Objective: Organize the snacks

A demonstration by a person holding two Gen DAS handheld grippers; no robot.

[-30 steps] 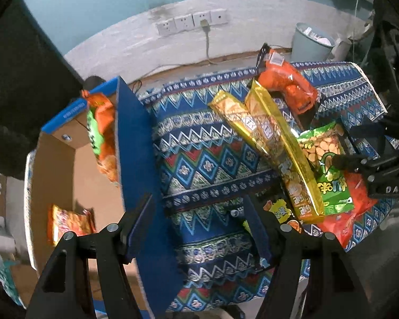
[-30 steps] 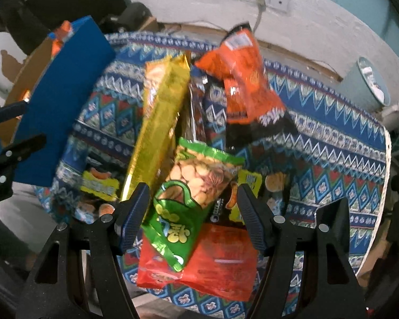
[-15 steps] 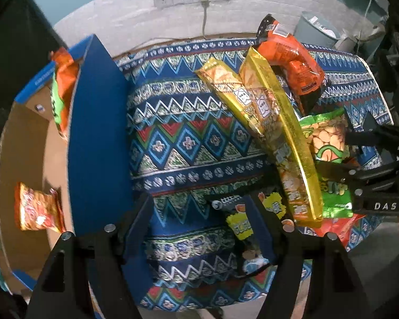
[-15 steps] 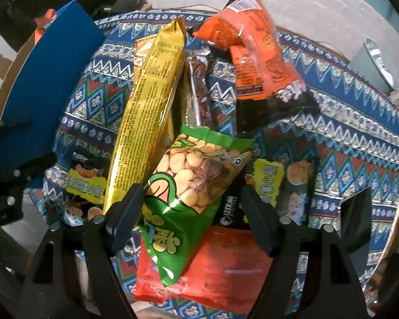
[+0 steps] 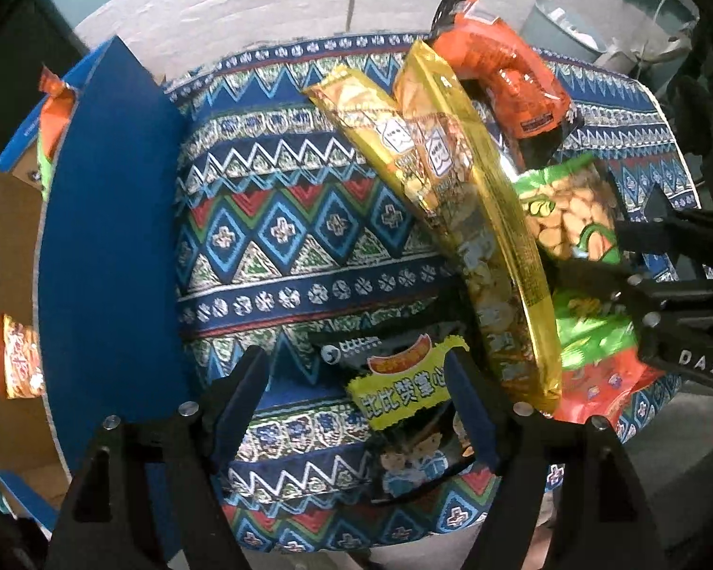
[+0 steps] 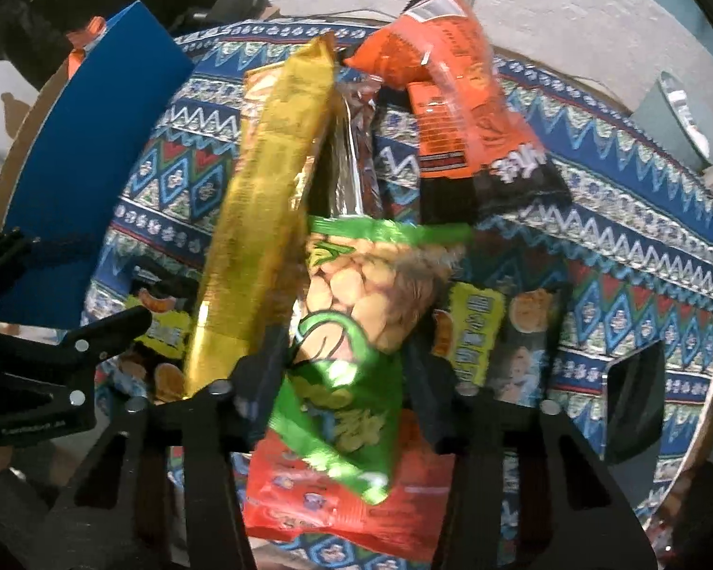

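Two packets, perhaps three, sit in the blue-flapped cardboard box (image 5: 19, 285) off the patterned tabletop's (image 5: 271, 218) left edge. The rest crowd its right side. The right gripper (image 6: 342, 370) has just been closing onto the green peanut bag (image 6: 351, 313). The left gripper (image 5: 361, 380), opening wider, straddles the dark yellow-labelled packet (image 5: 404, 380) at the front edge.
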